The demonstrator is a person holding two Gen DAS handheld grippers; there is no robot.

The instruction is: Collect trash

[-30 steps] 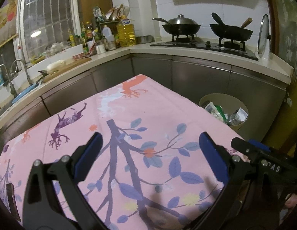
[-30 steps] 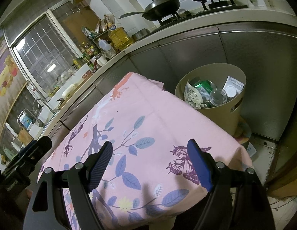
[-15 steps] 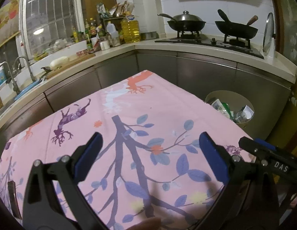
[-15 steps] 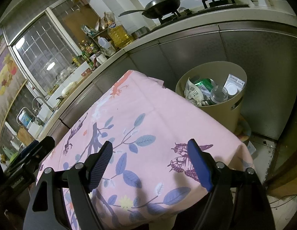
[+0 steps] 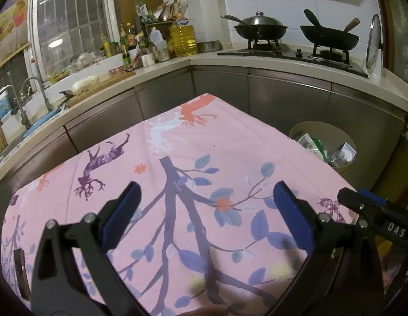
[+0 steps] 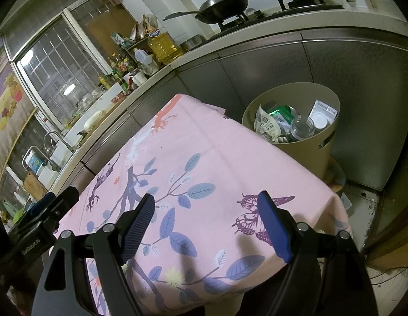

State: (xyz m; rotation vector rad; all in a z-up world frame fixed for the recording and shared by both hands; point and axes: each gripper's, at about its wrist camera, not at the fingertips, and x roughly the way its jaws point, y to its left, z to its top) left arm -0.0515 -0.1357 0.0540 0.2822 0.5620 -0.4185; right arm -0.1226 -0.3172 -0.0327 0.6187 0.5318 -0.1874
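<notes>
Hovering above the near edge of a table draped in a pink tablecloth (image 5: 230,142), two grippers show, one per view. The left gripper (image 5: 206,208) has its jaws spread wide with nothing between its blue pads (image 5: 288,210), and the right gripper (image 6: 206,226) is likewise spread wide and empty. Each one also appears at the edge of the other's view (a black body at the frame's side).

Beyond the cloth's far right corner stands one beige trash bin (image 6: 306,152) on the floor against the steel cabinets. Inside it lie a crumpled printed wrapper (image 6: 265,125), a green packet (image 6: 280,112), one clear jar (image 6: 302,129) and a white box (image 6: 323,113). The bin sits ahead and to the right of both grippers, well apart from them.

Farther back, two woks (image 5: 259,26) rest on the stove, and one large yellow oil bottle (image 5: 183,38) stands among many smaller bottles.
</notes>
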